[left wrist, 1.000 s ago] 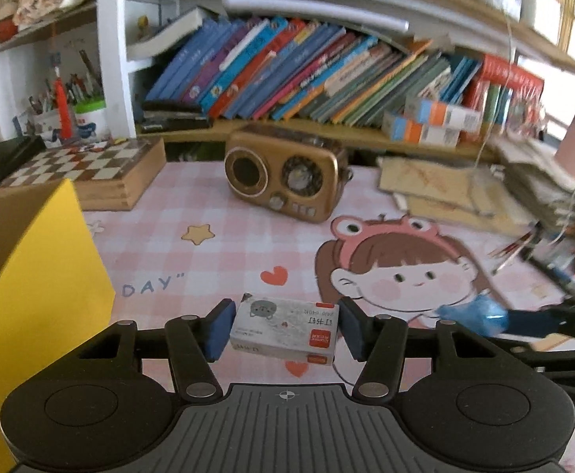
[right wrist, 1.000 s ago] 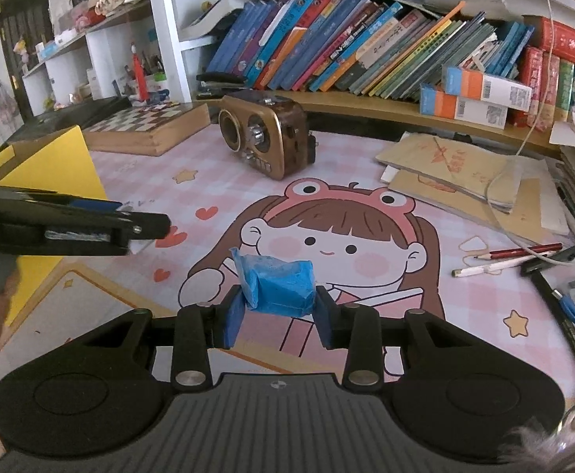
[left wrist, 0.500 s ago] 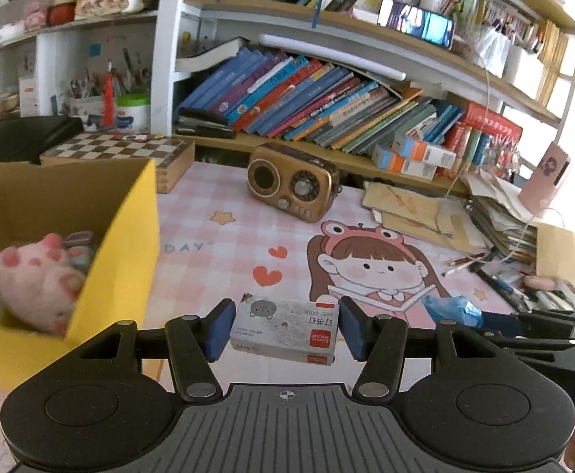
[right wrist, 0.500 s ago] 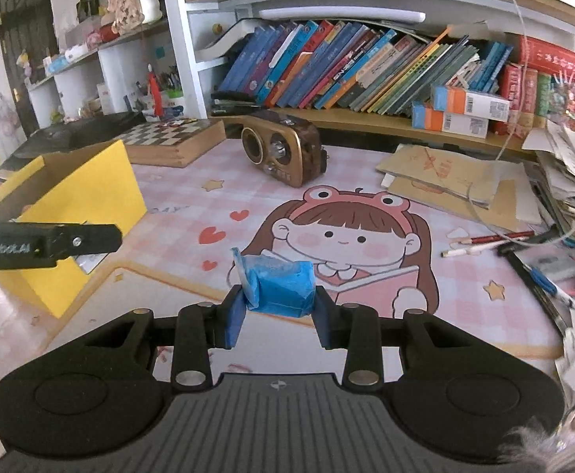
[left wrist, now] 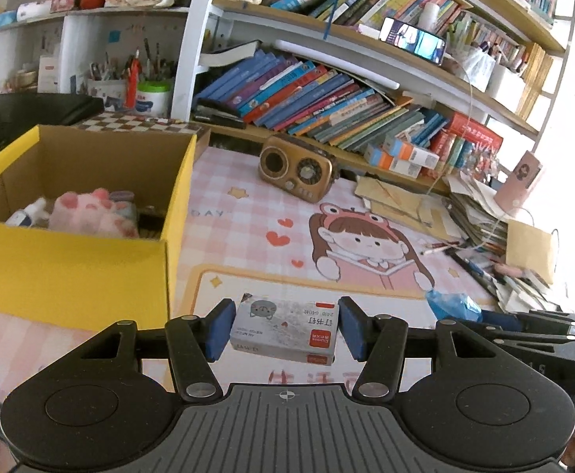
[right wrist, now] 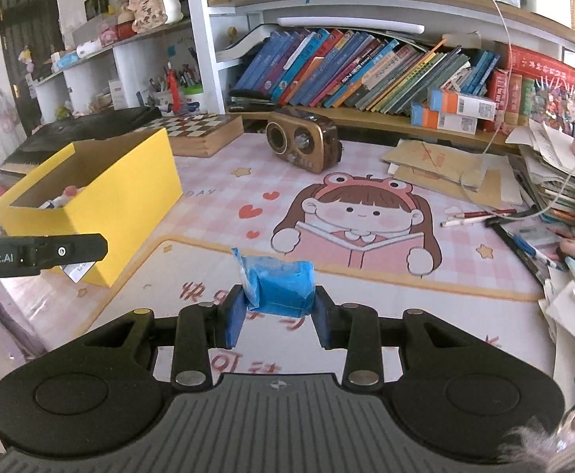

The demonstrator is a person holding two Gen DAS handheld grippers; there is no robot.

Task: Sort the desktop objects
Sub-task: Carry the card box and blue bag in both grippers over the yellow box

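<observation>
Left gripper [left wrist: 285,329]: blue pads clamp the ends of a small grey staple box [left wrist: 285,328], held level above the desk mat [left wrist: 248,236], just right of the yellow box [left wrist: 71,272]. Box face carries a cat drawing, a red logo patch, and inverted print reading "24/6" with Chinese characters.

Right gripper [right wrist: 279,313]: pads closed on a blue packet [right wrist: 281,285], held over the mat's near edge. The left tool's arm [right wrist: 39,254] shows at the left, lettered "Robot.AI".

Yellow box holds a pink plush [left wrist: 92,213]. Mat print reads "DAY". Radio [right wrist: 303,149] stands further back.
</observation>
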